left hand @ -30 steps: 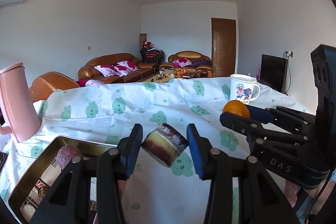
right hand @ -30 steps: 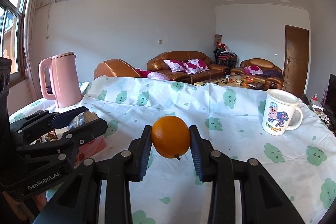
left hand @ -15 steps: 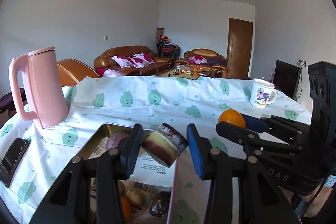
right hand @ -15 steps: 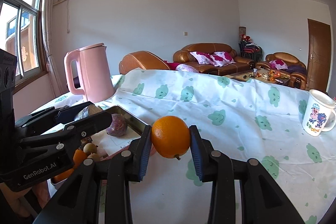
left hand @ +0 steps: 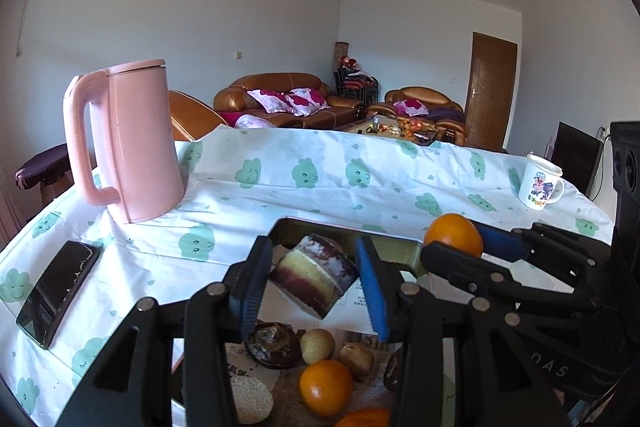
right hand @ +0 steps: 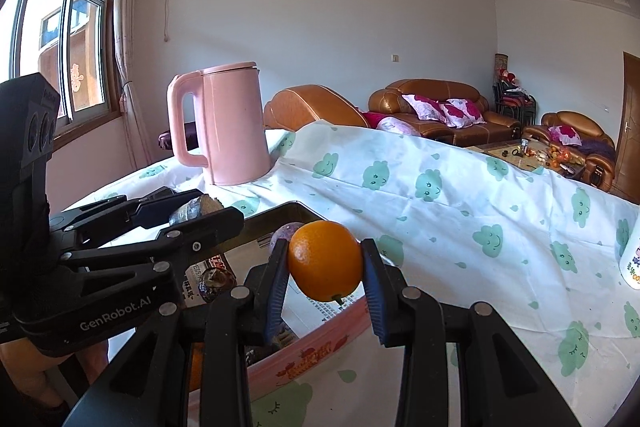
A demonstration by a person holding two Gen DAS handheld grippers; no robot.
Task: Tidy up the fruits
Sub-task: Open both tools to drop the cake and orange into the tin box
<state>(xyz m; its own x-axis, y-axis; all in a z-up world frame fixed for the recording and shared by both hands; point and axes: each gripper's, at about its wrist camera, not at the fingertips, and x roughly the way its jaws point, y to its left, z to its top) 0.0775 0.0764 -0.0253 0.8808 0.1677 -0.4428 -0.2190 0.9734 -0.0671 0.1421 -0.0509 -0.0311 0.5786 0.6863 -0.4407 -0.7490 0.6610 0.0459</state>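
Note:
My left gripper (left hand: pixel 312 275) is shut on a cut purple-and-yellow fruit piece (left hand: pixel 314 279) and holds it above the open metal tin (left hand: pixel 340 229). The tin holds an orange (left hand: pixel 326 387), small brown fruits (left hand: pixel 317 345) and a dark wrinkled fruit (left hand: pixel 274 343). My right gripper (right hand: pixel 325 267) is shut on an orange (right hand: pixel 325 261), held over the tin's pink side wall (right hand: pixel 308 359). In the left wrist view the right gripper's orange (left hand: pixel 454 235) sits just right of the tin. The left gripper (right hand: pixel 200 213) shows at left in the right wrist view.
A pink kettle (left hand: pixel 128 143) stands on the cloud-print tablecloth (left hand: pixel 320 179) behind and left of the tin. A black phone (left hand: pixel 58 291) lies at the table's left edge. A white cartoon mug (left hand: pixel 540 187) stands at the far right. Sofas lie beyond.
Both grippers have swung left with their fruits still held, from open tablecloth to over the tin. The kettle and the tin's contents have come into view.

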